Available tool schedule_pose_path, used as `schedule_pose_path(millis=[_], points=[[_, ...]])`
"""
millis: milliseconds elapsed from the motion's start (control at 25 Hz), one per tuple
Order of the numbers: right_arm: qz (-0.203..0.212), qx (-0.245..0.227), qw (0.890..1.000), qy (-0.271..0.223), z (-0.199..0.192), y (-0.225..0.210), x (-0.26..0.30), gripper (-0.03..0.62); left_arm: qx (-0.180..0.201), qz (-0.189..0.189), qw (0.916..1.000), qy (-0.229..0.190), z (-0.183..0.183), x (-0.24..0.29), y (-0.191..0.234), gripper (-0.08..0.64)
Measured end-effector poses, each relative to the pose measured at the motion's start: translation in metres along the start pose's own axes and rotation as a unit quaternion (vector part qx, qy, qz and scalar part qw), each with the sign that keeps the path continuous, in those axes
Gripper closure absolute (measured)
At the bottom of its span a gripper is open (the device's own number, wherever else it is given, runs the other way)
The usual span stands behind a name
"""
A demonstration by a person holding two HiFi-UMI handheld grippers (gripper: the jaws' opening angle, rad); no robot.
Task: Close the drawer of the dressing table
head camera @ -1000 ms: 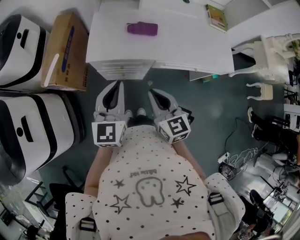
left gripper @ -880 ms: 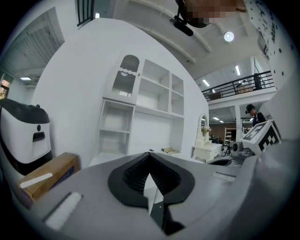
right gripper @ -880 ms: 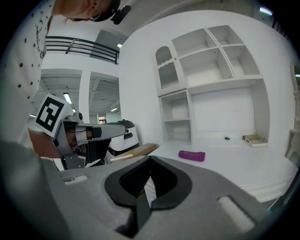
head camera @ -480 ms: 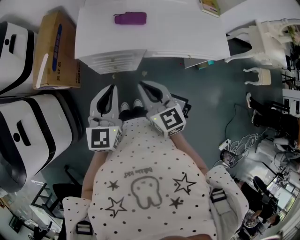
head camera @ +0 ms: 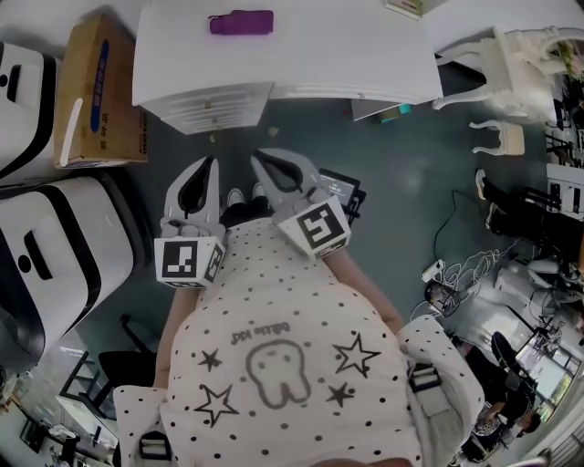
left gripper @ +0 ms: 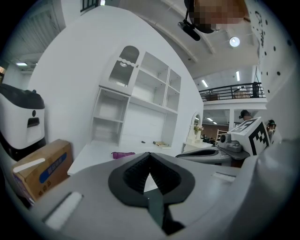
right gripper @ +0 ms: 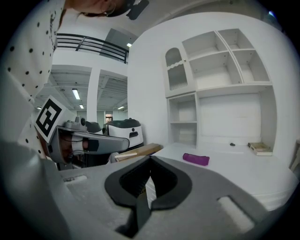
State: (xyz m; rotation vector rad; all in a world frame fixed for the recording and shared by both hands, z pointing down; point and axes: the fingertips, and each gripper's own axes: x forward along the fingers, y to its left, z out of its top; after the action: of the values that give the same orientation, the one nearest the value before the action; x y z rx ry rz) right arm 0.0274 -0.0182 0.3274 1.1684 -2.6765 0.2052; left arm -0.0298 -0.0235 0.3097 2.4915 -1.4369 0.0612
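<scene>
Nearest, a dotted shirt (head camera: 274,365), and just ahead of it two grippers held side by side: left gripper (head camera: 210,166) with jaws pressed together and nothing between; right gripper (head camera: 260,157) likewise closed tip to tip and empty. Both aimed at the furniture, neither touching it. A little farther, across a strip of grey floor (head camera: 310,137), the drawer (head camera: 206,108): part of a white stack under the left end of the dressing table (head camera: 365,64), fronts and small knobs facing the grippers, seemingly standing proud of the tabletop edge, though hard to say by how much. Probably rigid painted board, light, easy on its runners; smooth and a bit slippery, so better pushed than pinched. Press closed tips flat against the front panel near its middle, beside the knob, to keep it from skewing; ease off at the end to spare a slam. Count: two grippers, one dressing table, fronts in the stack too small to number. On the tabletop beyond, one purple case (head camera: 241,22). Off to the left, one cardboard box (head camera: 96,91) and two white-and-black machines (head camera: 55,264). Far right, one white chair (head camera: 525,64).
</scene>
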Motion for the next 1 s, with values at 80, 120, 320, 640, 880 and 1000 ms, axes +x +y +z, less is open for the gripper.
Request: schedule_pose_path(millis=[80, 120, 320, 640, 880, 1000], points=[[0.003, 0.003, 1.000, 0.002, 0.000, -0.001, -0.002, 0.598, -0.002, 0.002, 1.0000, -0.002, 0.000, 0.000, -0.003, 0.560], [0.003, 0.004, 1.000, 0.004, 0.000, -0.002, -0.004, 0.598, -0.003, 0.005, 1.0000, -0.003, 0.000, 0.001, -0.004, 0.560], [0.007, 0.008, 1.000, 0.004, -0.005, -0.010, -0.012, 0.598, -0.016, 0.023, 0.9996, 0.004, -0.005, 0.002, -0.007, 0.560], [0.024, 0.001, 1.000, 0.010, -0.013, -0.017, -0.022, 0.598, -0.017, 0.020, 0.9996, 0.014, -0.023, 0.007, -0.028, 0.560], [0.047, -0.016, 0.999, -0.008, -0.010, -0.015, -0.016, 0.597, -0.003, 0.026, 0.9997, -0.001, -0.014, 0.010, -0.030, 0.560], [0.054, -0.018, 0.998, -0.014, -0.007, -0.012, -0.009, 0.598, 0.008, 0.021, 0.9997, 0.001, -0.010, 0.012, -0.029, 0.560]])
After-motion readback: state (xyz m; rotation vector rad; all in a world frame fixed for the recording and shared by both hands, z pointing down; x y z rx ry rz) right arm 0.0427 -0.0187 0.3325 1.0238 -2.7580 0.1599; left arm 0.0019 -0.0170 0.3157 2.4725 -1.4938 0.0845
